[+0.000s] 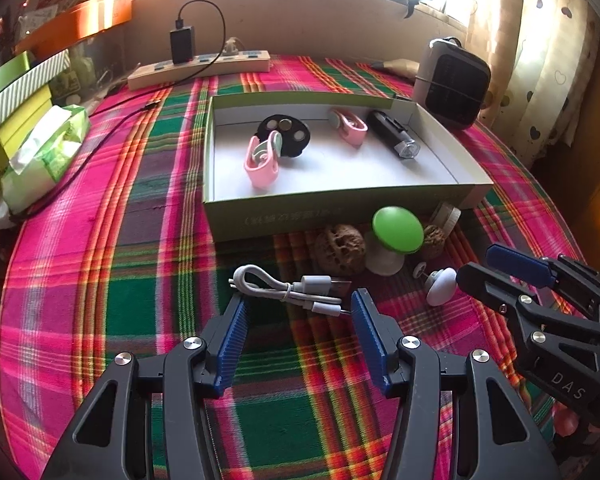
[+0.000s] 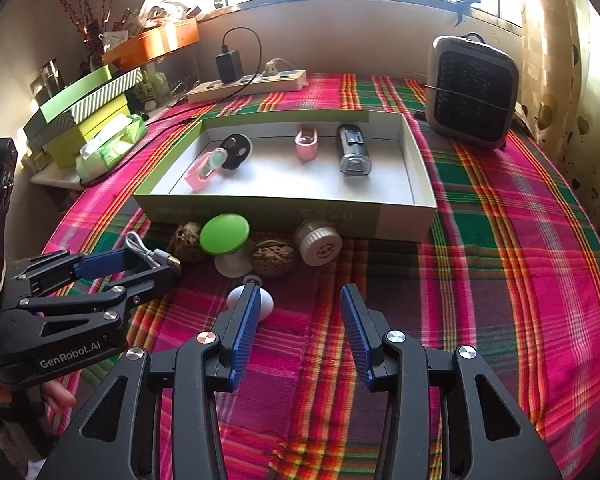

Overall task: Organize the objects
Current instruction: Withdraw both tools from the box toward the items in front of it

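Plaid tablecloth under sunlit window; shallow box ahead of both grippers. Left gripper low, level, jaws spread, empty, white cable lying just past fingertips. Right gripper alongside, jaws parted, holding nothing; white knob touching its left finger. Green mushroom, walnuts, jar between grippers and box.

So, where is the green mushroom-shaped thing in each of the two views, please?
Left wrist view: green mushroom-shaped thing, right of centre, in front of the box's near wall.
Right wrist view: it is left of centre, in front of the same wall.
Shared landmark: the black flashlight inside the box.
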{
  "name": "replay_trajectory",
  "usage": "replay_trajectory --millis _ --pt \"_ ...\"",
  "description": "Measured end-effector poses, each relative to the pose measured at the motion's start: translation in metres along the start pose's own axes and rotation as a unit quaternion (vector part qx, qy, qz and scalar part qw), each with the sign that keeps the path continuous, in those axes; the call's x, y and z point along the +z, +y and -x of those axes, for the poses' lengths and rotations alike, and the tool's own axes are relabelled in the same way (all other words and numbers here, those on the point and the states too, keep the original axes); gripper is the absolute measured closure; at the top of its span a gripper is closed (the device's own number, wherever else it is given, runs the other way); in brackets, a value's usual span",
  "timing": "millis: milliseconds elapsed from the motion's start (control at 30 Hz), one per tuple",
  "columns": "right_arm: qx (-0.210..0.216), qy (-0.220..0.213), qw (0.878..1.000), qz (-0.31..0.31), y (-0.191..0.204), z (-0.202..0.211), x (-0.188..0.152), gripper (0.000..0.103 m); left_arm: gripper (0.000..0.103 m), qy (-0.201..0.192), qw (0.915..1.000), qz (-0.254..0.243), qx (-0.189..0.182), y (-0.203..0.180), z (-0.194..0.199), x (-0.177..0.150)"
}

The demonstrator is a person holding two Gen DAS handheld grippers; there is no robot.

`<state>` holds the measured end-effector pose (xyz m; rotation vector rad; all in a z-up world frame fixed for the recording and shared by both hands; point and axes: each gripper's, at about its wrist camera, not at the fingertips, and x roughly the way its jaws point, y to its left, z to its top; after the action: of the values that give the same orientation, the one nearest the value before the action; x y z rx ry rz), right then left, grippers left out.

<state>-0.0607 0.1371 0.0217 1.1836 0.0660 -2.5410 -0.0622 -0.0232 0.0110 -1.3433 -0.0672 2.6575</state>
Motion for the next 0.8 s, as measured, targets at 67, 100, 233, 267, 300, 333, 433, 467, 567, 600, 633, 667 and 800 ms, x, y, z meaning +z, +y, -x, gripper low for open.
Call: replay_trajectory --millis 67,100,233,267,300,333,433,467,567,600,633,667,800 --pt "0.008 0.0 1.0 0.003 0.004 -0.001 0.0 0.06 0.052 0.003 1.0 0.003 0.005 0.005 0.0 -0.003" --pt "0.011 0.0 1.0 0.005 0.006 -0.001 0.0 0.06 0.052 0.001 1.0 0.004 0.005 0.007 0.001 -0.004" --pt "0.021 0.002 1.0 0.011 0.012 -0.003 0.001 0.06 0.052 0.0 1.0 0.007 0.006 0.014 0.003 -0.006" --pt "0.023 0.002 1.0 0.013 0.014 -0.004 0.002 0.06 0.052 0.0 0.9999 0.009 0.007 0.015 0.004 -0.007" --pt "0.024 0.003 1.0 0.014 0.016 -0.005 0.002 0.06 0.052 -0.001 0.9999 0.01 0.007 0.017 0.005 -0.007" --pt "0.025 0.004 1.0 0.016 0.018 -0.006 0.001 0.06 0.052 -0.001 0.9999 0.01 0.007 0.018 0.005 -0.008" --pt "0.03 0.009 0.999 0.021 0.022 -0.008 0.0 0.06 0.052 -0.002 0.9999 0.011 0.012 0.023 0.007 -0.009" --pt "0.031 0.011 0.999 0.023 0.024 -0.009 0.0 0.06 0.052 -0.002 0.9998 0.012 0.015 0.025 0.007 -0.01" --pt "0.034 0.016 0.999 0.024 0.027 -0.013 -0.001 0.06 0.052 -0.005 0.9997 0.021 0.014 0.034 0.009 -0.01" --pt "0.035 0.017 0.999 0.023 0.027 -0.014 0.0 0.06 0.052 -0.007 0.9996 0.023 0.015 0.036 0.01 -0.011" --pt "0.036 0.019 0.999 0.023 0.028 -0.016 0.0 0.06 0.052 -0.011 0.9996 0.023 0.015 0.038 0.012 -0.01" --pt "0.037 0.02 0.999 0.025 0.029 -0.018 0.0 0.06 0.052 -0.014 0.9996 0.021 0.015 0.04 0.012 -0.01" --pt "0.026 0.026 0.999 0.025 0.029 -0.023 -0.001 0.06 0.052 -0.024 0.9996 0.006 0.014 0.043 0.012 -0.004"
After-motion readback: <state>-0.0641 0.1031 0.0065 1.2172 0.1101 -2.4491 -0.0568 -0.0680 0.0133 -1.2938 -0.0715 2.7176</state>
